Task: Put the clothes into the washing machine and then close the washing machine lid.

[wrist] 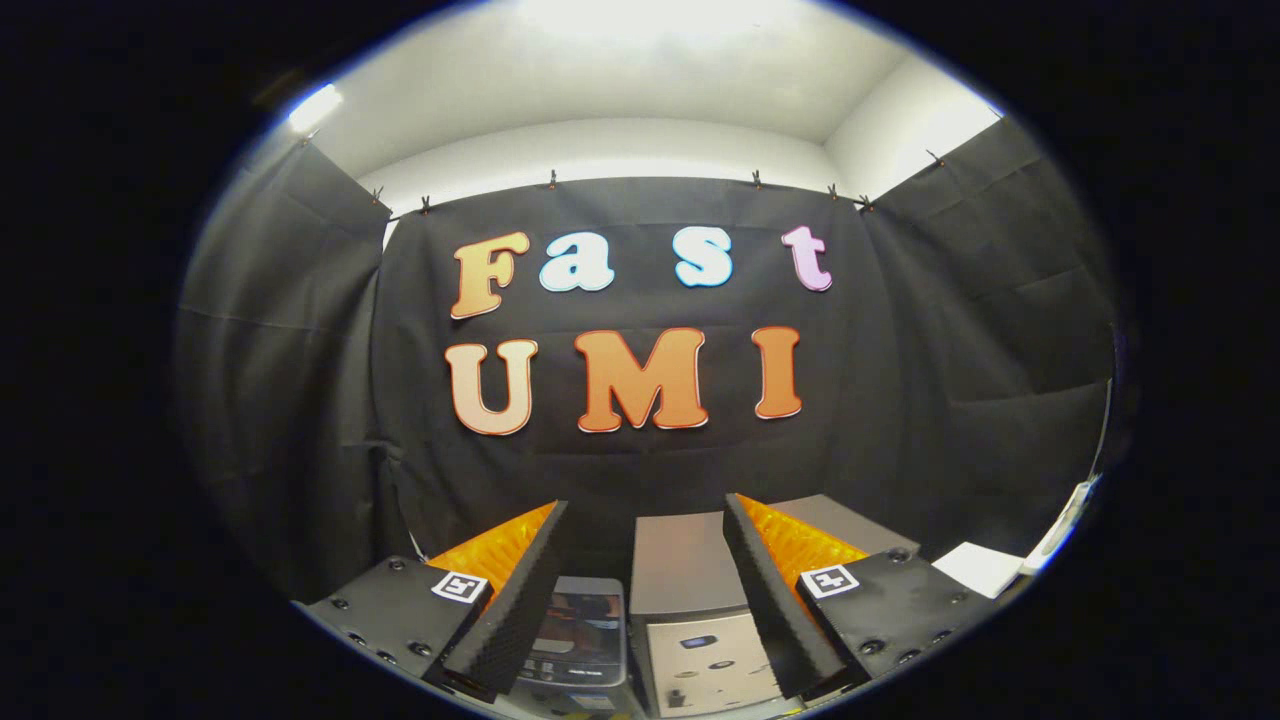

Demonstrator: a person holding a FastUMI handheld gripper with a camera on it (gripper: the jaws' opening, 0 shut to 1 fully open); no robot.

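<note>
Gripper (640,600): two fingers, wide apart, nothing held between them. Left finger (505,600) and right finger (775,600) each a wedge shape; inner pads black, finely dotted foam-like texture; outer faces bright orange, ribbed. Black matte mounting blocks behind each finger, studded with round screw heads, each carrying a small square white-and-black marker tag.

Washing machine (690,600): grey, box-shaped, smooth metallic-looking finish; just ahead of the fingers and between them, toward the right finger, at 6 o'clock. Flat grey top surface, lid down by the look of it; paler front panel beneath bearing small dark oval marks, too small to make out. Interior hidden; contents cannot be told.

Dark rounded-corner glossy panel (578,630): beside the washing machine, at its 9 o'clock, close against the left finger's pad; reddish shapes on its face, blurred. Identity uncertain.

White flat sheet-like object (985,567): at 4 o'clock, beyond the right finger's block, matte, angular corner.

Clothes: location cannot be told.

Black draped cloth wall (900,400): soft folds, clipped along the top edge, at 12 o'clock.
</note>
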